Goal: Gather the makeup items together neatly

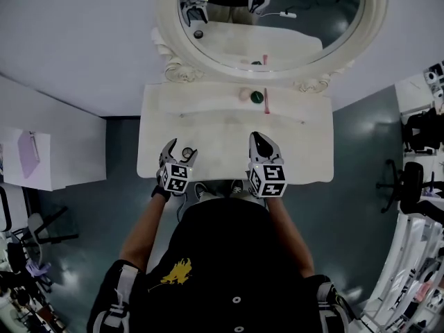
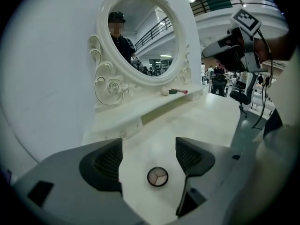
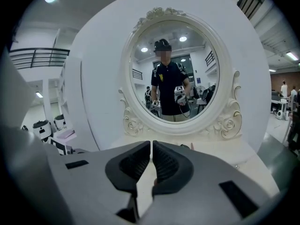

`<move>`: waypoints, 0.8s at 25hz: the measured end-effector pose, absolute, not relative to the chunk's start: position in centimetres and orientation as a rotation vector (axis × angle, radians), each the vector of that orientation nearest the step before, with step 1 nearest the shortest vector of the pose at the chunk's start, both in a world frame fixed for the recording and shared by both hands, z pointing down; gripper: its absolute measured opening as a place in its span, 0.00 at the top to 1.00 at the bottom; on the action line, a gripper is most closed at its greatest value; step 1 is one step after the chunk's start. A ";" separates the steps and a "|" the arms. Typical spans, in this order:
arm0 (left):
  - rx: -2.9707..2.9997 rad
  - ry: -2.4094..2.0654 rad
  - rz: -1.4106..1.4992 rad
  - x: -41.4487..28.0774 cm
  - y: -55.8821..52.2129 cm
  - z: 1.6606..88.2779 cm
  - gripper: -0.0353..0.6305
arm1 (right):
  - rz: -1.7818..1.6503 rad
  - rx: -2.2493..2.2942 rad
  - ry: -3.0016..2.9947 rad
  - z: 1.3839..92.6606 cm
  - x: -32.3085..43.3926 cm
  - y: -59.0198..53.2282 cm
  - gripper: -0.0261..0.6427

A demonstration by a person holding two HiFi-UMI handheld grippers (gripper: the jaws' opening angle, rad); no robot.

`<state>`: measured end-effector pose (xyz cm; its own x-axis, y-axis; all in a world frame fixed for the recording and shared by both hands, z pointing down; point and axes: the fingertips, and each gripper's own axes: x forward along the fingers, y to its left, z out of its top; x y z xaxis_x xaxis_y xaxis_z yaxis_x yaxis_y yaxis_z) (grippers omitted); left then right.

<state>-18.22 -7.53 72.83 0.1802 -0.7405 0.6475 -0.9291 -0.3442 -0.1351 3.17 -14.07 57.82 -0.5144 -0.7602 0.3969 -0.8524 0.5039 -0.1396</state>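
Left tongs [image 1: 178, 159] spread, straddling a small round compact [image 2: 157, 176], its pan split in three, lying flat near the front edge of the worktop [image 1: 229, 127]. Right tongs [image 3: 151, 161] pressed together, empty. Smooth cream surface lies bare toward twelve o'clock, up to a raised shelf [image 1: 201, 96] holding a pale round item [image 1: 244, 94], a green round item [image 1: 257, 97] and a red stick [image 1: 266, 101].

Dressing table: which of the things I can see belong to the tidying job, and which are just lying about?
Part of the job:
- compact, on the tabletop
- pale sponge, on the shelf
- round green item, beside it
- red stick, beside that

Just there:
- mirror
- office chair
- papers on the side surface
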 end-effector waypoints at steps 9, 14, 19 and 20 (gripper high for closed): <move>2.064 -1.355 1.146 -18.7 -5.2 81.5 0.41 | 0.510 1.335 -2.447 58.9 2.9 -12.0 0.92; 2.078 -1.316 1.167 -17.8 -5.6 82.3 0.42 | 0.511 1.338 -2.430 59.2 3.2 -11.3 0.92; 2.025 -1.311 1.145 -17.7 -6.2 83.4 0.43 | 0.526 1.333 -2.413 59.6 3.3 -10.8 0.92; 2.012 -1.307 1.151 -17.8 -6.1 83.6 0.44 | 0.528 1.332 -2.414 59.6 3.2 -10.7 0.92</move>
